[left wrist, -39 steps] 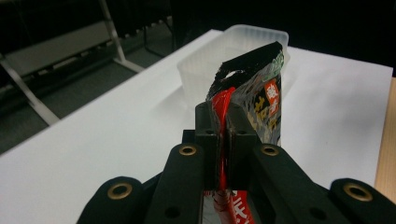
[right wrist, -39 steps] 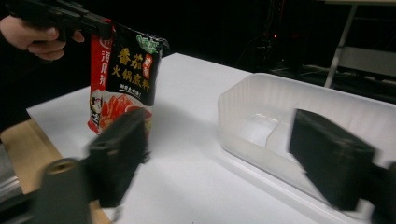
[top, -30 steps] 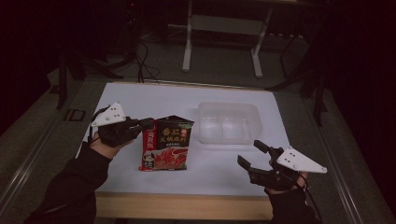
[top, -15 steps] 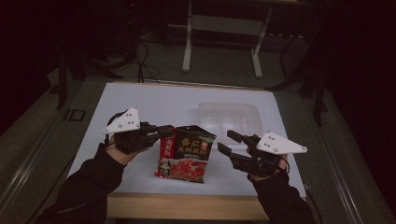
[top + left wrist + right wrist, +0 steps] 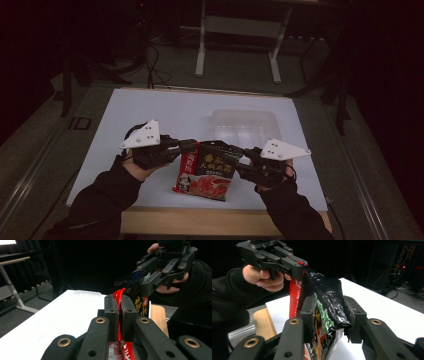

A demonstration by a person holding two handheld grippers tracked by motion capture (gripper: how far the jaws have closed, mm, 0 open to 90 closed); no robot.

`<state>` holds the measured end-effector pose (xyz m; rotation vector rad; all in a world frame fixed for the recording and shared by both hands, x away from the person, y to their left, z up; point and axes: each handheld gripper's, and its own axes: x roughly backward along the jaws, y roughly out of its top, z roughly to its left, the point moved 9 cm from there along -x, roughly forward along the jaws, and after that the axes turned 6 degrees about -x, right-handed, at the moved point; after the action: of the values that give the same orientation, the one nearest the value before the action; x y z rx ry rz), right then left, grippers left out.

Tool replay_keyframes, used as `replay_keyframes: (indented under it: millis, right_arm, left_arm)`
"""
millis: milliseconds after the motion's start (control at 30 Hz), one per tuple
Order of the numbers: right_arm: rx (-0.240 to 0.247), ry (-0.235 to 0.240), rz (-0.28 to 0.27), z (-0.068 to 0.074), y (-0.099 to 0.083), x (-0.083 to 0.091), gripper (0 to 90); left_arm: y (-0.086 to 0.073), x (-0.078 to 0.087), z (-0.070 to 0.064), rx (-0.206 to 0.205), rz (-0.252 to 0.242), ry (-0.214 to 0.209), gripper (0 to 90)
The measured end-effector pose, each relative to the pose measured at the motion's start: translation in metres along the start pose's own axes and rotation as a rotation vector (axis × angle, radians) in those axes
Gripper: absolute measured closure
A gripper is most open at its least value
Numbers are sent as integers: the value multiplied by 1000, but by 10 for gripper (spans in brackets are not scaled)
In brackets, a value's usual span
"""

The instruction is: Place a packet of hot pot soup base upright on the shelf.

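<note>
The red-and-black foil packet (image 5: 207,171) hangs between the two grippers, held up over the near edge of the white worktop (image 5: 150,115), its lower end close to the surface or just resting on it — from the high view I cannot tell which.

The left gripper (image 5: 119,315) has its fingers pressed fully together on the packet's red side seam, with only the thin film between the pads. The right gripper (image 5: 329,320) stands a little wider, its fingers closed around the crinkled black top corner, which bunches between them.

It looks light and limp: the foil creases and folds wherever it is pinched, and the body sags below the two holds. The glossy film is probably slippery, so a hold on the flat face could slide. The sealed seams and corners seem the better places to take it, being flatter and stiffer — that is where both grippers have it now. If the contents are brittle, squeezing the belly might crush them, and pulling the holds apart hard might tear the seal.

A clear plastic tray (image 5: 245,127) sits just beyond the packet on the worktop.
</note>
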<state>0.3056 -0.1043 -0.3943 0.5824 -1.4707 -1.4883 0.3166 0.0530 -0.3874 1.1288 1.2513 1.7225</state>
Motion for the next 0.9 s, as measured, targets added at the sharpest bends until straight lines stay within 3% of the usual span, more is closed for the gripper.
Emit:
replay_keyframes:
  millis: [200,300,567,667,733,767,867,900]
  right_arm:
    - [0,10,18,0,-1,0,689]
    - [-37,13,38,2,0,0,718]
    - [-61,-14,62,8,7,3,744]
    - [-67,-16,57,8,9,4,744]
    - [-52,-36,38,8,15,9,747]
    - [-53,-46,30,7,16,11,747]
    - [-55,-61,18,5,20,16,747]
    - [-55,-61,18,5,20,16,747]
  left_arm:
    - [-1,-1,1,15,-12,4,867]
    - [-1,-1,3,27,-11,3,867]
    - [0,-1,7,74,-27,-35,828]
    - [1,-1,7,78,-25,-40,742]
    - [8,4,9,69,-68,-24,611]
    - [10,7,10,76,-90,-31,610]
    - [11,10,11,78,-96,-31,535]
    - [10,15,16,82,-86,-5,535]
